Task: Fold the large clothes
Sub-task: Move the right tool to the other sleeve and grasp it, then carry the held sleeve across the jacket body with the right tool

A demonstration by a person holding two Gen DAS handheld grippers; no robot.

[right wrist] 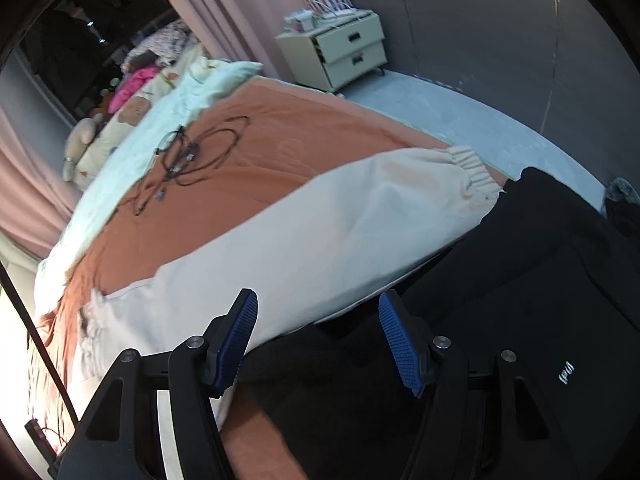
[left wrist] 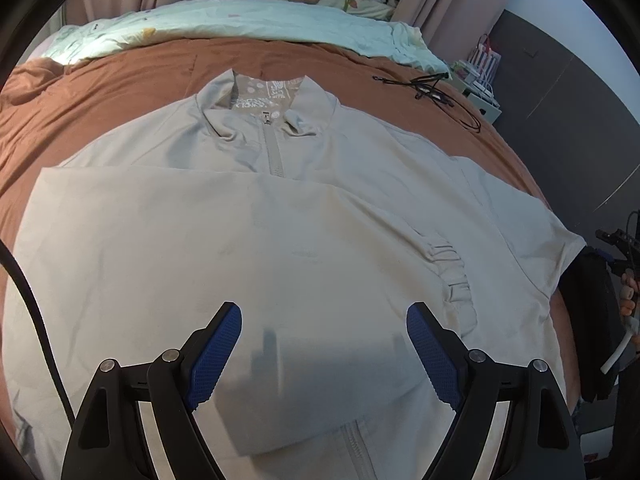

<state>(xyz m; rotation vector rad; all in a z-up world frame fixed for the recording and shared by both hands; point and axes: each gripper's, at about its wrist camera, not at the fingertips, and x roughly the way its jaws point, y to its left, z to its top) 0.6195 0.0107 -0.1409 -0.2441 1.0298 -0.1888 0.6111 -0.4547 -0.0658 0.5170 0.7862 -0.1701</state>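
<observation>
A large beige zip jacket (left wrist: 304, 200) lies face up on a brown bedspread (left wrist: 100, 92), collar at the far side. Its left sleeve (left wrist: 224, 248) is folded across the chest, with the ribbed cuff (left wrist: 456, 276) near the right. My left gripper (left wrist: 324, 316) is open and empty, hovering above the lower front of the jacket. In the right wrist view the other sleeve (right wrist: 320, 232) stretches out over the bedspread (right wrist: 280, 148), cuff (right wrist: 472, 168) at the bed edge. My right gripper (right wrist: 318, 312) is open and empty above this sleeve's lower edge.
Black cables (left wrist: 436, 92) lie on the bedspread beyond the jacket, also in the right wrist view (right wrist: 192, 156). A pale quilt (left wrist: 224, 24) and pillows lie at the head. A bedside drawer unit (right wrist: 340, 52) stands by the wall. The person's black clothing (right wrist: 500, 300) is at the bed edge.
</observation>
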